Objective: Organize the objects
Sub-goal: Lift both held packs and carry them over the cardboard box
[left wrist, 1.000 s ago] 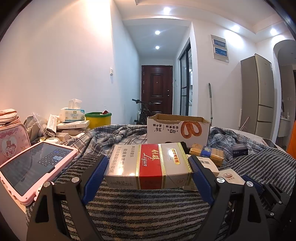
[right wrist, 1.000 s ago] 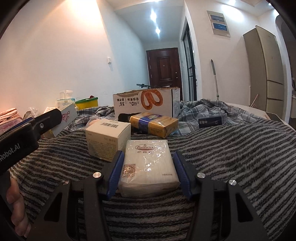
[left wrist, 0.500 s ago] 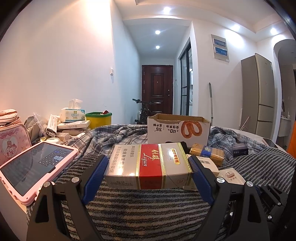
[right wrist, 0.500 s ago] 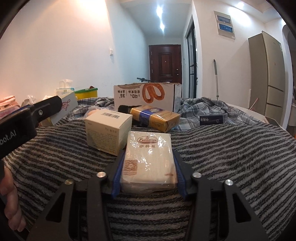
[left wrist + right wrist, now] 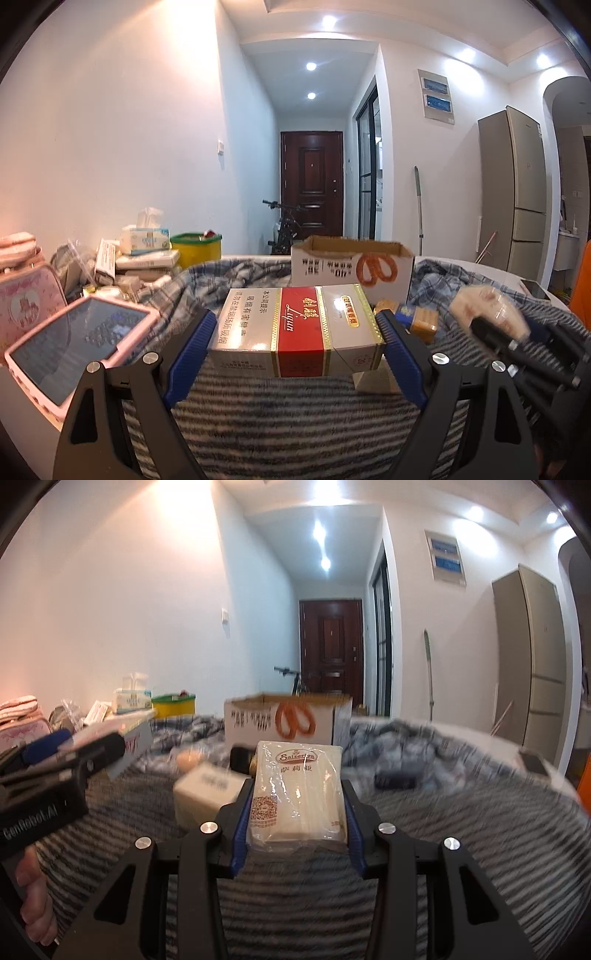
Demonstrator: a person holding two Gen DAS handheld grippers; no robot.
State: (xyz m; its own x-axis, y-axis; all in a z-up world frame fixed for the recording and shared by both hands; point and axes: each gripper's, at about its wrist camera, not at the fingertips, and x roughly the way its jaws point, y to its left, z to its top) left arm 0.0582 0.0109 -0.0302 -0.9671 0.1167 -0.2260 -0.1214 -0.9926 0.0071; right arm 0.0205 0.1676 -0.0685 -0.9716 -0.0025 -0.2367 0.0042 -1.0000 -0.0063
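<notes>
A silver and red carton (image 5: 299, 325) spans the gap between the blue pads of my left gripper (image 5: 295, 321), which is shut on its two ends just above the striped blanket (image 5: 295, 406). My right gripper (image 5: 297, 790) is shut on a clear-wrapped pack of paper napkins (image 5: 297, 794) and holds it above the blanket; the pack's sides are squeezed by the pads. In the left wrist view the right gripper (image 5: 491, 325) shows blurred at the right with the pack. An open cardboard box (image 5: 284, 716) with an orange pretzel print stands behind.
A small white box (image 5: 207, 790) and a gold and blue box (image 5: 417, 317) lie on the blanket near the cardboard box. A pink tablet (image 5: 74, 339) lies at the left edge. A tissue box (image 5: 146, 236), a yellow bin (image 5: 195, 247) and clutter stand at the far left.
The right gripper's jaws closed onto the napkin pack, then it rose, lifting the pack off the blanket. The left gripper and its carton have not moved.
</notes>
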